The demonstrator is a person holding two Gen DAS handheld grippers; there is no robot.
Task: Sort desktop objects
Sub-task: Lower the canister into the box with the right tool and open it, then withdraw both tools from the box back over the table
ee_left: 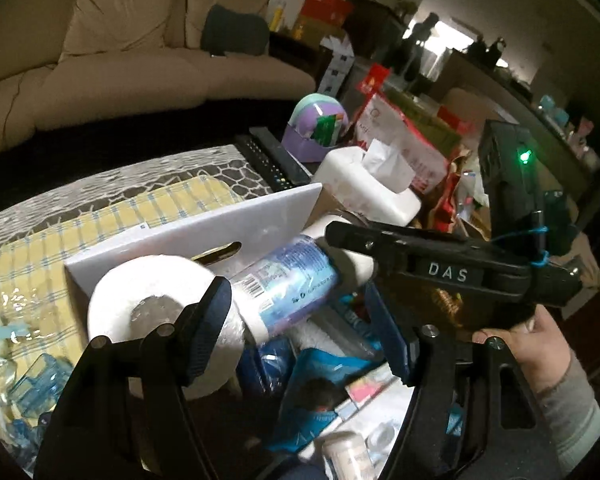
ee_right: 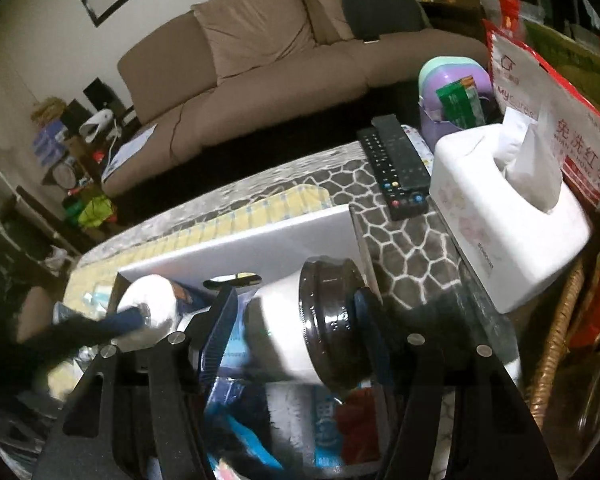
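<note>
Jar (ee_right: 300, 336) sits between your right gripper (ee_right: 296, 340) jaws, clamped end to end above the white box (ee_right: 260, 248). Your left gripper (ee_left: 300, 320) holds the toilet roll (ee_left: 148, 300) over that box.

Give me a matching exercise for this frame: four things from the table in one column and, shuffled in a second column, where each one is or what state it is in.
Column A
1. remote control
2. tissue box
3. purple container
4. toilet paper roll

Column B
a. holds a green packet
b. sits in the white bin
c. lies flat on the patterned table cover
d. has a white tissue sticking out of its top

Pairs: 1-c, 2-d, 3-a, 4-b
</note>
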